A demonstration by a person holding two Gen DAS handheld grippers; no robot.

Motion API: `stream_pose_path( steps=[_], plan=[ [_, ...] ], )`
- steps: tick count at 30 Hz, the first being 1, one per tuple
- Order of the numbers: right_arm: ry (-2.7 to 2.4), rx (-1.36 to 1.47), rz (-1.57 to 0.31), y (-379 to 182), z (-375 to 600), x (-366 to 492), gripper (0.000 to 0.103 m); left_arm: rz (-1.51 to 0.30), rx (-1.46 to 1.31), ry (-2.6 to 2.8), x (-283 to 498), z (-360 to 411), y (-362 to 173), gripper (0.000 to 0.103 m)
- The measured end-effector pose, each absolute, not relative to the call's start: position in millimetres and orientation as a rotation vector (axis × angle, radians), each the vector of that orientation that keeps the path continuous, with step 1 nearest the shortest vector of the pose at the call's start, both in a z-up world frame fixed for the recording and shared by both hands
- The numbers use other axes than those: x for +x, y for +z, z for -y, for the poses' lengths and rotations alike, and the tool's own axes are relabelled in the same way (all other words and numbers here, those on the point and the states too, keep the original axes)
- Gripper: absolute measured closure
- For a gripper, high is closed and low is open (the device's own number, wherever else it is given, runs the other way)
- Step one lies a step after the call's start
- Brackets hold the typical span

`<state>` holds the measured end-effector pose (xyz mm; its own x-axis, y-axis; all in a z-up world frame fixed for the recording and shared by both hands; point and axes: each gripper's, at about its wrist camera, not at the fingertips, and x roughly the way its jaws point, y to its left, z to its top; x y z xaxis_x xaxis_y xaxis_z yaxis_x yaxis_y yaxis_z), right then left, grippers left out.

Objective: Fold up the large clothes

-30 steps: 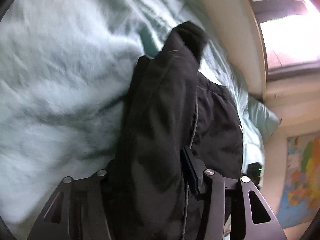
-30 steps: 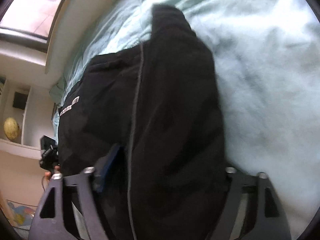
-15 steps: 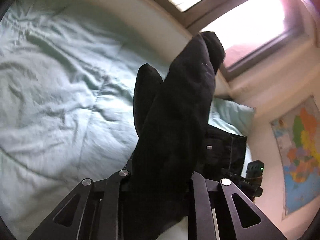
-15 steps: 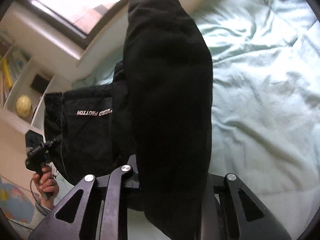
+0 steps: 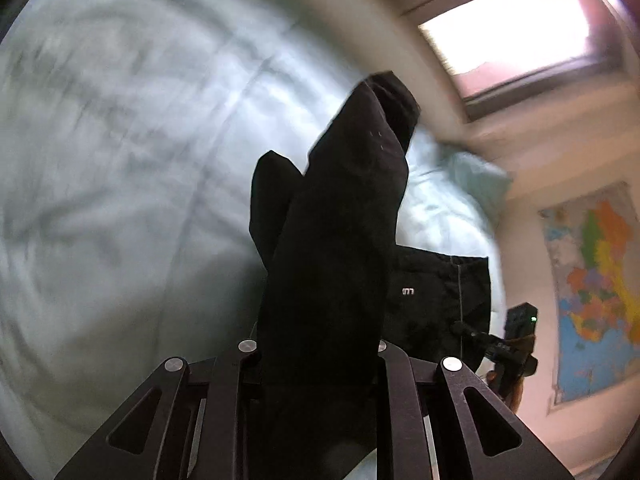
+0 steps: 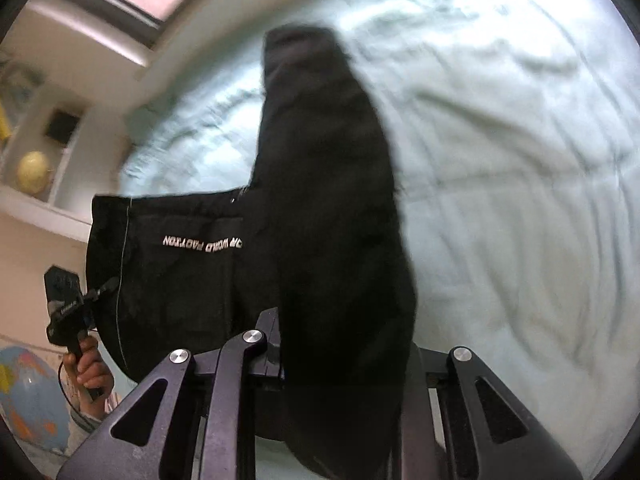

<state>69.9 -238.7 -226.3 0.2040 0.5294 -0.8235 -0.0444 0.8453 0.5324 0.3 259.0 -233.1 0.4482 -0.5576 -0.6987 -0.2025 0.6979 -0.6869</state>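
Holding: the left gripper (image 5: pixel 316 364) and right gripper (image 6: pixel 344 360) each have jaws closed on a leg end of the black trousers (image 5: pixel 336 248) — raised, I judge, to carry them over for a fold.
Trousers: lifted above the pale green bed (image 5: pixel 120 160); the waist part with white lettering (image 6: pixel 202 242) hangs between the grippers.
Pose: both point forward and upward — the left hand (image 6: pixel 90 368) grips its handle low, near the bed's edge.
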Motion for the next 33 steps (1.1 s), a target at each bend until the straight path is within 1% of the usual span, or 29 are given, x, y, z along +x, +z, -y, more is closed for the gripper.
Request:
stream_pose_path(
  steps=[1, 3, 4, 5, 6, 7, 9, 11, 12, 14, 15, 17, 19, 22, 23, 25, 27, 29, 30, 31, 33],
  plan=[
    [0.384, 0.489, -1.35, -248, 246, 69, 0.073, -1.16, -0.825, -0.195, -4, -267, -257, 0.076],
    [0.286, 0.525, -1.396, -281, 260, 68, 0.068, -1.205, -0.878, -0.096, -12, -291, -300, 0.07],
    [0.234, 0.545, -1.411, -297, 269, 68, 0.054, -1.211, -0.977, -0.095, -18, -307, -325, 0.061],
    [0.201, 0.594, -1.427, -314, 280, 66, 0.042, -1.207, -1.109, -0.11, -25, -322, -350, 0.056],
    [0.17, 0.649, -1.44, -329, 289, 63, 0.028, -1.201, -1.205, -0.122, -30, -331, -367, 0.043],
    [0.154, 0.743, -1.452, -347, 299, 57, 0.024, -1.198, -1.284, -0.145, -33, -337, -382, 0.041],
    [0.176, 0.9, -1.437, -362, 311, 48, 0.024, -1.203, -1.359, -0.191, -34, -341, -394, 0.041],
    [0.158, 0.918, -1.426, -359, 317, 42, 0.024, -1.237, -1.296, -0.181, -31, -341, -383, 0.041],
    [0.133, 0.876, -1.425, -352, 322, 39, 0.024, -1.249, -1.235, -0.161, -29, -341, -372, 0.041],
    [0.106, 0.728, -1.406, -320, 321, 39, 0.024, -1.252, -1.05, -0.097, -28, -342, -335, 0.041],
    [0.116, 0.631, -1.379, -298, 316, 38, 0.024, -1.232, -0.924, -0.063, -29, -342, -307, 0.042],
    [0.187, 0.41, -1.303, -253, 299, 34, 0.024, -1.188, -0.766, -0.049, -32, -337, -266, 0.042],
    [0.228, 0.211, -1.25, -222, 268, 25, 0.024, -1.136, -0.687, -0.08, -35, -328, -233, 0.042],
    [0.301, 0.163, -1.235, -218, 238, 9, 0.024, -1.08, -0.655, -0.201, -38, -292, -206, 0.038],
    [0.317, 0.155, -1.255, -226, 223, 5, 0.024, -1.09, -0.635, -0.22, -37, -279, -207, 0.037],
    [0.302, 0.113, -1.303, -243, 199, 0, 0.024, -1.156, -0.564, -0.217, -39, -255, -224, 0.037],
    [0.251, 0.105, -1.396, -278, 191, -7, 0.024, -1.256, -0.527, -0.148, -40, -241, -261, 0.037],
    [0.208, 0.077, -1.404, -306, 187, -12, 0.019, -1.319, -0.581, -0.111, -41, -236, -303, 0.038],
    [0.219, 0.106, -1.391, -317, 187, -14, 0.013, -1.293, -0.632, -0.069, -43, -237, -315, 0.038],
    [0.23, 0.152, -1.38, -324, 189, -16, 0.006, -1.273, -0.652, -0.038, -48, -238, -317, 0.038],
    [0.207, 0.171, -1.377, -323, 187, -14, 0.005, -1.268, -0.576, -0.003, -47, -230, -307, 0.038]
  ],
)
